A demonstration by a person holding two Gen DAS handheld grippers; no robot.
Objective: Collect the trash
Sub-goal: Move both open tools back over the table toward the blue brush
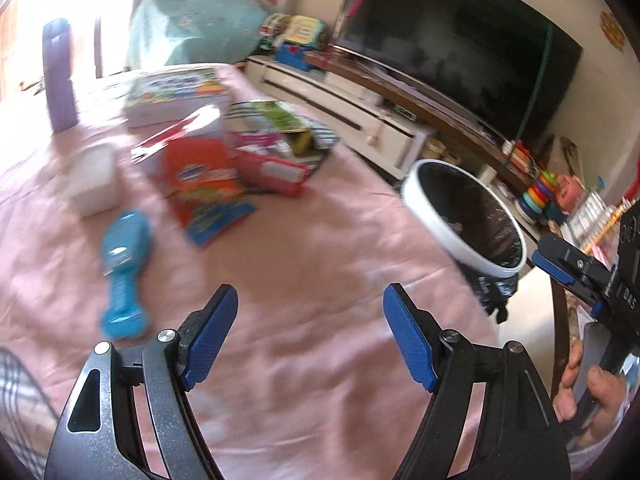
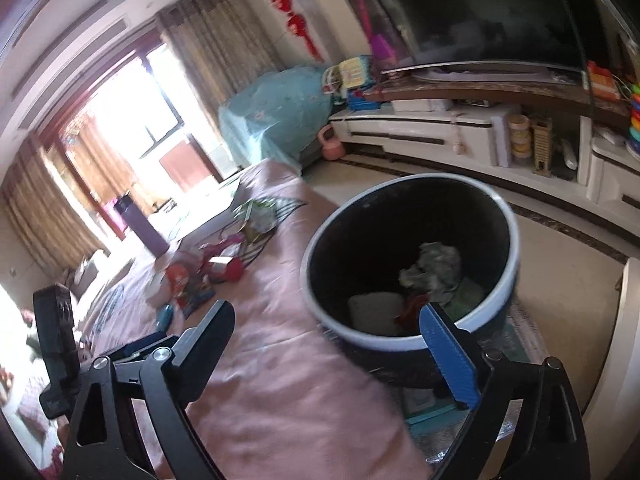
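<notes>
A white-rimmed bin with a black liner stands beside the pink-covered table. In the right wrist view the bin holds crumpled paper and other scraps. An orange snack packet, a red packet and a white box lie on the cloth. My left gripper is open and empty above bare cloth. My right gripper is open and empty just in front of the bin's near rim; it also shows in the left wrist view.
A blue hairbrush, a purple bottle, a boxed game and a wire basket of items sit on the table. A TV and a white cabinet stand behind the bin.
</notes>
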